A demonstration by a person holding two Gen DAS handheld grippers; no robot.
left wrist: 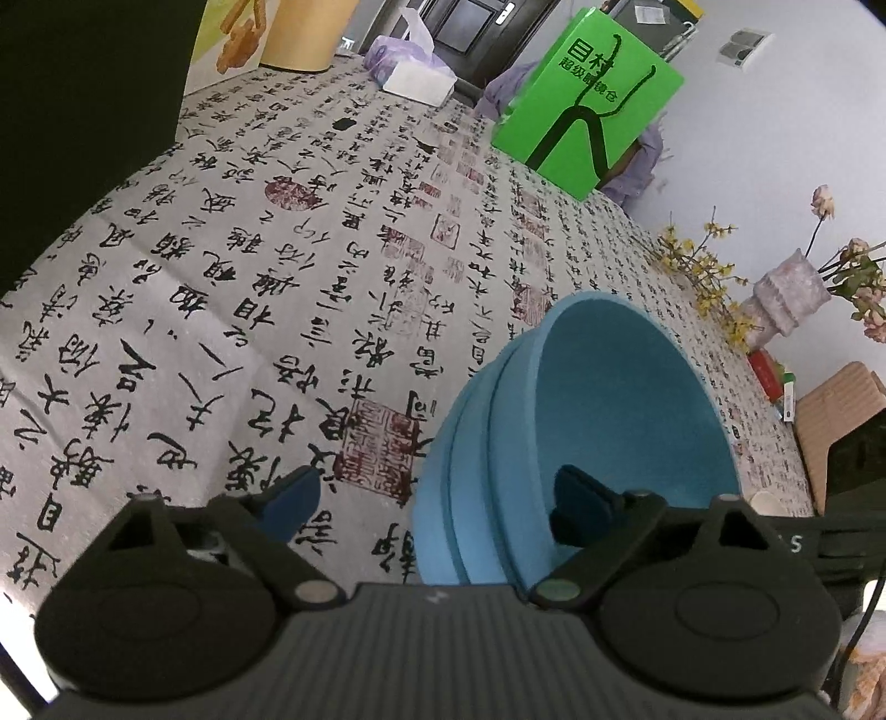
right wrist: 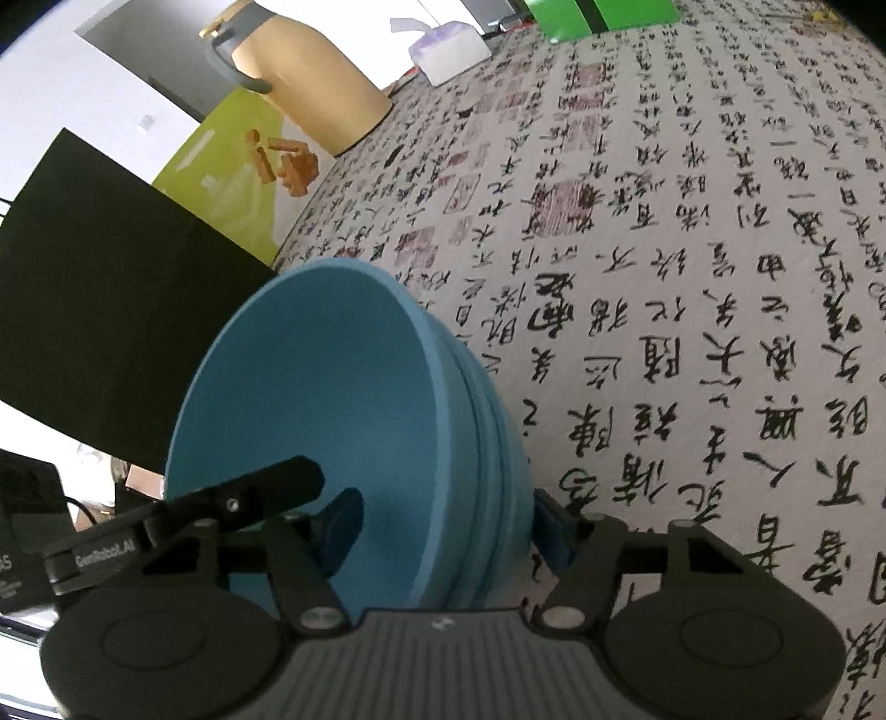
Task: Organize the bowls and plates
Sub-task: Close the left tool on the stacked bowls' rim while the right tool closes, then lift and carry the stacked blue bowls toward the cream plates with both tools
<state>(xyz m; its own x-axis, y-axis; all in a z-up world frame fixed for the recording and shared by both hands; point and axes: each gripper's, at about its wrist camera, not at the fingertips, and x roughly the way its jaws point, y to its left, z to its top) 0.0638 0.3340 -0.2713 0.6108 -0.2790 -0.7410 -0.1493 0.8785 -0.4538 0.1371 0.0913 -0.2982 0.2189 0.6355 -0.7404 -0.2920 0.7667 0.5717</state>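
Note:
A stack of nested light blue bowls (left wrist: 626,387) (right wrist: 310,387) stands on the calligraphy-print tablecloth (left wrist: 277,277) (right wrist: 692,277). My left gripper (left wrist: 434,498) is open and straddles the stack's near rim. Its right fingertip (left wrist: 576,495) is inside the top bowl, and its left fingertip (left wrist: 293,501) hangs over the cloth, well clear of the outer wall. My right gripper (right wrist: 446,526) straddles the opposite rim, with one fingertip (right wrist: 343,520) inside the bowl and the other (right wrist: 548,531) against the outer wall. A gap shows between the inner pad and the rim. The left gripper's black finger (right wrist: 194,515) reaches into the bowl.
A green box (left wrist: 587,105), a tissue box (left wrist: 415,83) (right wrist: 448,50) and a vase of flowers (left wrist: 786,293) stand along the table's far sides. A yellow jug (right wrist: 310,83), a snack box (right wrist: 238,166) and a black panel (right wrist: 111,288) stand close behind the bowls.

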